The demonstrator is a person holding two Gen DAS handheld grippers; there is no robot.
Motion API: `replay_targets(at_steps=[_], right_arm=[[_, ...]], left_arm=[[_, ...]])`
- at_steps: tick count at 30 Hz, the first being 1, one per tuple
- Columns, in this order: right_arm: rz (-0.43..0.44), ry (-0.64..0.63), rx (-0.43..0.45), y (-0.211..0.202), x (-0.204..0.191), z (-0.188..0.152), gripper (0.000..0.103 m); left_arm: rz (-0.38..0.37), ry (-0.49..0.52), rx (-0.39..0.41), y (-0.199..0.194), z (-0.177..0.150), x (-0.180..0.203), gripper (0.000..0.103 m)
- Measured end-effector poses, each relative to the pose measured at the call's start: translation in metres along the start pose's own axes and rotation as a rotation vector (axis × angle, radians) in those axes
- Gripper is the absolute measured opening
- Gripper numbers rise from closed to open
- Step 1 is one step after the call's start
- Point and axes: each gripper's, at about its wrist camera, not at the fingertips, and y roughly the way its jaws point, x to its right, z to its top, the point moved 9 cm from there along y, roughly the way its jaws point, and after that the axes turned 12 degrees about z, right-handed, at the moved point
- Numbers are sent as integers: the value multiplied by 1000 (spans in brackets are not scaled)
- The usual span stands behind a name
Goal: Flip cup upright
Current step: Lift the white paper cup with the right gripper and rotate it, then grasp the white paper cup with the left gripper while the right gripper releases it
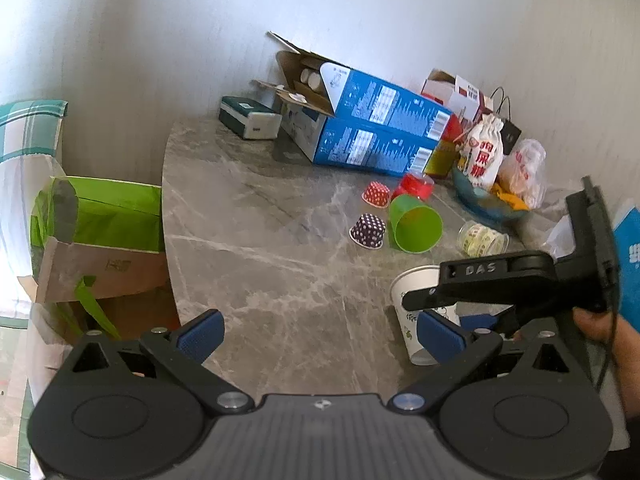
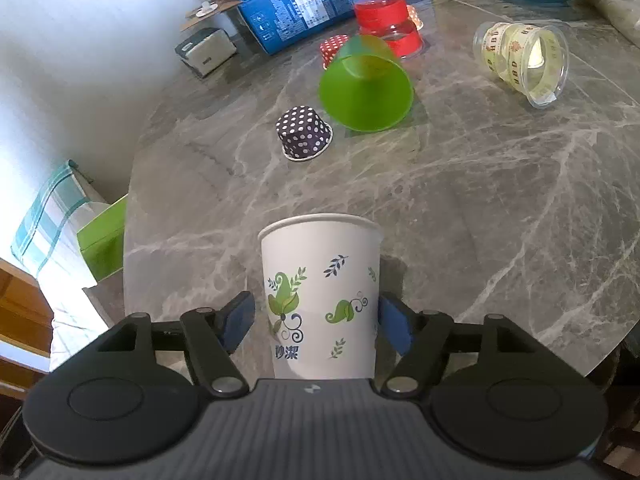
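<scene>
A white paper cup point(image 2: 320, 300) with green leaf prints stands upright on the grey marble table point(image 2: 480, 200), between the fingers of my right gripper point(image 2: 318, 322). The blue pads sit close to the cup's sides with a small gap on the left, so the jaws look open. The cup also shows in the left wrist view point(image 1: 412, 300), partly hidden behind the right gripper point(image 1: 500, 280). My left gripper point(image 1: 320, 334) is open and empty above the table, left of the cup.
A green plastic cup point(image 2: 366, 86) lies on its side. Near it are a purple dotted paper cup point(image 2: 304, 132), a red dotted one point(image 2: 332, 50), red plastic cups point(image 2: 386, 20) and a clear cup point(image 2: 524, 60) on its side. Blue boxes point(image 1: 372, 128) and a snack bowl point(image 1: 488, 200) stand at the back.
</scene>
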Motion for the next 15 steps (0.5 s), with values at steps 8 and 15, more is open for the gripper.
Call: replay_targets(at_steps=[8, 15], right_arm=[[79, 15, 49, -26, 10, 8, 78], [90, 23, 145, -66, 44, 9, 78]], left_arm=[[-30, 23, -76, 21, 4, 27, 103], [-13, 103, -190, 53, 22, 76, 103]])
